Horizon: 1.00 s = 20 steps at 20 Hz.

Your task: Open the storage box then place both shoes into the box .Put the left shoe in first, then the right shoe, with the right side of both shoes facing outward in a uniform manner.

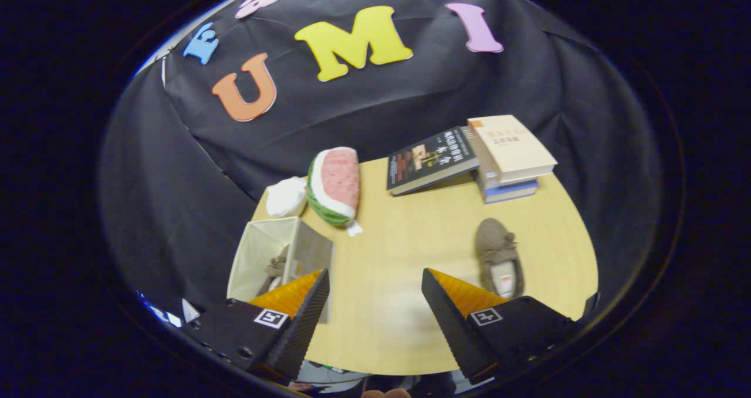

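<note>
Gripper point(375, 292) fingers wide, empty. 1 shoe point(499, 257) beside right finger; box point(258, 251) behind left finger holds 1 shoe. Book point(431, 158) titles unreadable.

A plush watermelon slice, pink with a white and green rind point(334, 185), stands at the far end of the pale wooden surface point(405, 239). A white soft toy point(286, 196) lies touching it on one side. Farther along the back edge sits a stack of books point(509, 163), topped by a cream-covered one. A dark-covered book point(430, 158) leans tilted against that stack, its lower edge resting on the surface.
</note>
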{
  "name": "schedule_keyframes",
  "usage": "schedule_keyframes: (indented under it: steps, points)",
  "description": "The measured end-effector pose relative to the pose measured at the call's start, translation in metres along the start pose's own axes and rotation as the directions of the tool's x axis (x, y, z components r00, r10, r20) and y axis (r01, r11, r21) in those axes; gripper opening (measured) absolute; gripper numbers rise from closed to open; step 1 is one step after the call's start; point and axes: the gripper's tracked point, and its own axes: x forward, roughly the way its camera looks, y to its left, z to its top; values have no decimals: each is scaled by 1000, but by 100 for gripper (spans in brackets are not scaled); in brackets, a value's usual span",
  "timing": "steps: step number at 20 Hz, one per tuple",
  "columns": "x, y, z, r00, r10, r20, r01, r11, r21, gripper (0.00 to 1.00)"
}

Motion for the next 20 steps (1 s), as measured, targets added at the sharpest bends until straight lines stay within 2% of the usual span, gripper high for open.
schedule_keyframes:
  steps: [4,10,14,20]
  points:
    - [-4,-88,-5,999,-49,-22,47,995,-90,96]
    - [41,-189,-35,982,-120,-143,99,985,-145,96]
    - [86,-227,-61,953,-151,-263,118,984,-136,97]
    - [135,-245,-71,914,-153,-377,129,988,-90,96]
